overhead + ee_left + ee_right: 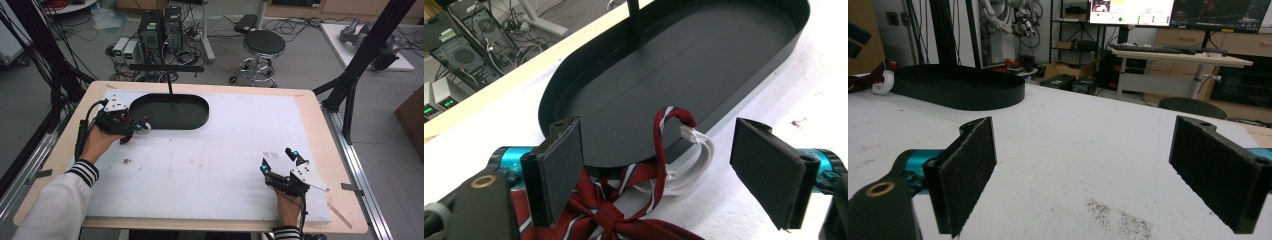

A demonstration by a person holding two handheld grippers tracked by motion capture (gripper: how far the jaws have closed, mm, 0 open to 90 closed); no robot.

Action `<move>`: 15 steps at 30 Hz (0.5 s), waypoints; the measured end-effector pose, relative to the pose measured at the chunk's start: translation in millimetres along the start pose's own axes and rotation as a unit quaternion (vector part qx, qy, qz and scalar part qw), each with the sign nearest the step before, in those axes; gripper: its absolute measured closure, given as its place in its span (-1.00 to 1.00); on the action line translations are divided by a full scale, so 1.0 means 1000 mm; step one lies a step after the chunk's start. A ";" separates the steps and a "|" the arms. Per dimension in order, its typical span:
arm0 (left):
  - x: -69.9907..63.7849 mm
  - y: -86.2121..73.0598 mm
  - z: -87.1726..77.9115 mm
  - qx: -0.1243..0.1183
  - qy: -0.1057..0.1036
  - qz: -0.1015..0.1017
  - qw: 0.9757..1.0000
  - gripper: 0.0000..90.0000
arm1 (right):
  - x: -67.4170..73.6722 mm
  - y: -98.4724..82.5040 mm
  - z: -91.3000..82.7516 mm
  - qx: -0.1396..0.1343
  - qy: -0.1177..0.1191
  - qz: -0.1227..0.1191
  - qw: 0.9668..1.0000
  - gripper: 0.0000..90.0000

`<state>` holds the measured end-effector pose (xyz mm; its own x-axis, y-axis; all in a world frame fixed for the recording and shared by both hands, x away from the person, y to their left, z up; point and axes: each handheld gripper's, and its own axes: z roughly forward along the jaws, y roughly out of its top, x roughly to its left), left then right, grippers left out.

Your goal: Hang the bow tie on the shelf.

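Red striped bow tie with white strap lies at black tray rim between left gripper jaws, apart and apparently not pressing; dangling strap could snag the rim.

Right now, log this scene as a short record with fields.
setting: white table top with a black oval tray at its far left
item: red striped bow tie with white strap, lying at the tray's near rim
left gripper: jaws wide, either side of the bow tie, pads not pressing it
right gripper: open, nothing between its jaws, near right of the table
tray contents: bare, thin black post rising from it
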<state>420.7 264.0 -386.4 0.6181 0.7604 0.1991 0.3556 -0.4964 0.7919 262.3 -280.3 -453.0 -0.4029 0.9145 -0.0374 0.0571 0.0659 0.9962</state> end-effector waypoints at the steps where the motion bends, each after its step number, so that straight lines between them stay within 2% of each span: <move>1: 0.000 0.000 0.001 0.000 0.002 0.000 1.000 -0.50 | 0.000 0.000 0.000 0.000 -0.001 0.005 1.000 -0.76; 3: 0.000 0.001 0.004 0.003 0.002 0.000 1.000 -0.47 | -0.001 0.000 0.000 -0.001 -0.002 0.006 1.000 -0.76; 7: 0.000 0.003 0.012 0.027 0.003 0.007 1.000 -0.42 | -0.001 0.000 -0.001 -0.003 -0.003 0.007 1.000 -0.76; 8: 0.000 0.003 0.013 0.033 0.002 0.008 0.999 -0.34 | -0.001 0.000 -0.001 -0.003 -0.003 0.007 1.000 -0.76; 9: 0.001 0.004 0.014 0.038 0.003 0.009 0.999 -0.34 | -0.001 0.000 -0.001 -0.003 -0.003 0.007 1.000 -0.76; 10: 0.002 0.005 0.016 0.040 -0.002 0.006 0.999 -0.24 | -0.001 0.000 -0.001 -0.003 -0.003 0.006 1.000 -0.76; 12: 0.003 0.005 0.017 0.044 -0.002 0.006 0.999 -0.20 | -0.001 0.000 -0.001 -0.003 -0.003 0.006 1.000 -0.76; 14: 0.004 0.005 0.021 0.063 0.001 0.009 0.998 -0.17 | -0.001 0.000 -0.001 -0.003 -0.003 0.006 1.000 -0.76; 15: 0.004 0.005 0.021 0.063 0.001 0.009 0.998 -0.15 | -0.001 0.000 -0.001 -0.003 -0.003 0.006 1.000 -0.76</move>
<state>439.6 255.4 -394.2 0.6243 0.7515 0.2135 0.4299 -0.5587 0.7093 261.9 -281.4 -453.2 -0.3968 0.9175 -0.0258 0.0564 0.0524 0.9970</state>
